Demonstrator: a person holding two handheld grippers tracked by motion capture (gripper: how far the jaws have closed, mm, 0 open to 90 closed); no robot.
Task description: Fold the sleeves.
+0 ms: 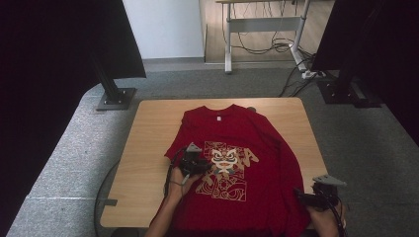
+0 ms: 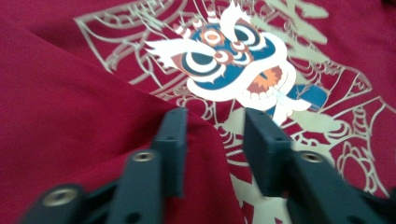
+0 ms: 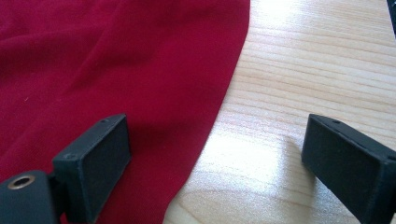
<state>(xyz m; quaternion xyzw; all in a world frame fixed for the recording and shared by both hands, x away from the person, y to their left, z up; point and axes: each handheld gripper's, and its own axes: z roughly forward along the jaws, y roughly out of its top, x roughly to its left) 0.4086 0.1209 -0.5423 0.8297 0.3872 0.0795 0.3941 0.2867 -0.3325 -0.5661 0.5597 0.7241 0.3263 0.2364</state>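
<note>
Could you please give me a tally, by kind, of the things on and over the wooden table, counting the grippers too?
Red T-shirt with a lion-face print: 1
Wooden table: 1
Handheld grippers: 2, the left gripper over the print, the right gripper at the shirt's right edge
Total: 4

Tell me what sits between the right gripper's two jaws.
In the right gripper view, the right gripper stands open; between its jaws lie the red T-shirt's edge and bare wooden table.

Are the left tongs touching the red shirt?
Cannot tell. The left gripper view shows the left tongs open over a shirt fold, contact unclear.
</note>
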